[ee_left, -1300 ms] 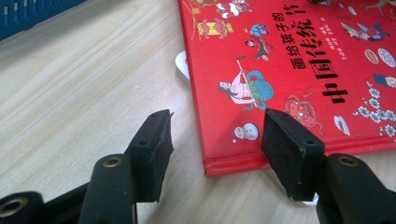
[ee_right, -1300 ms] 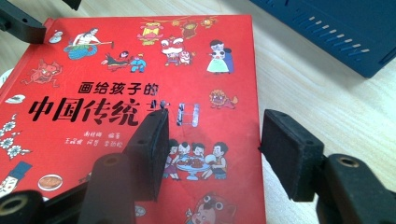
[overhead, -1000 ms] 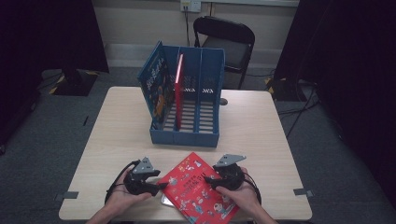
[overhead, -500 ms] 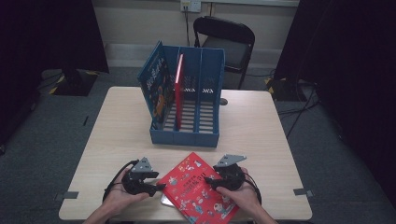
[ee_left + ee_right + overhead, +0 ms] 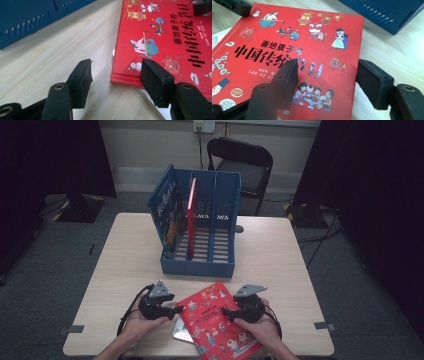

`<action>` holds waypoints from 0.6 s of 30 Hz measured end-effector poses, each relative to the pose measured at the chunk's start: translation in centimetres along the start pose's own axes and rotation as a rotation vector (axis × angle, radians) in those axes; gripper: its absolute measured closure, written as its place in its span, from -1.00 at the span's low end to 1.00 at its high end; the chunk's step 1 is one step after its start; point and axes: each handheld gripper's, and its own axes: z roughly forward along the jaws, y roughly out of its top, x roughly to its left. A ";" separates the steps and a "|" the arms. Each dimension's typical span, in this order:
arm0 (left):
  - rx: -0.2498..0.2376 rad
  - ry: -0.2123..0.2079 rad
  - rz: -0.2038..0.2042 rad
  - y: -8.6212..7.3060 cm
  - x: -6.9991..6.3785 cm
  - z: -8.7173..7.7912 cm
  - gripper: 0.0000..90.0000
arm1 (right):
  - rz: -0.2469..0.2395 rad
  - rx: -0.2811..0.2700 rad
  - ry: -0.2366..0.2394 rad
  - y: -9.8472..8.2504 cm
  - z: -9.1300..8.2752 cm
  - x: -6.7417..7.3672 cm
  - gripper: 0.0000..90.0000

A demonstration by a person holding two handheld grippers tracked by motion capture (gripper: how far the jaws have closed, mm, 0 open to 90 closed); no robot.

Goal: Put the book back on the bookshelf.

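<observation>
Each hand carries a black two-jaw tool: the left gripper (image 5: 176, 309) and the right gripper (image 5: 226, 312) both wear a grey three-cornered plate on top and trail a looping black cable. Their black metal jaw arms bear brass-coloured rivets and end in thick, blocky black rubber pads (image 5: 80, 83) with small screw holes. The forearms are bare, with no sleeves showing.

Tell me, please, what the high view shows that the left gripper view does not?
High view's extras: the chair, the whole rack and an upright book in it. Left gripper view's extras: the cover's fine print on the red book, and the left gripper, jaws open, one each side of that book's edge. Shared: red book, rack's blue wall, table.
</observation>
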 end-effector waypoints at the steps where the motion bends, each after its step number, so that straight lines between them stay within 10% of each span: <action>1: 0.000 -0.009 0.002 0.0 0.1 0.0 -0.02 | 0.003 0.000 0.003 0.0 0.0 0.0 -0.23; 6: 0.022 -0.077 -0.010 -0.4 0.0 -1.0 -0.15 | -0.001 -0.003 0.006 -0.1 0.0 -0.1 -0.23; 18: 0.036 -0.048 -0.059 -0.9 0.2 -0.2 -0.36 | -0.001 -0.002 0.007 -0.1 0.0 -0.1 -0.23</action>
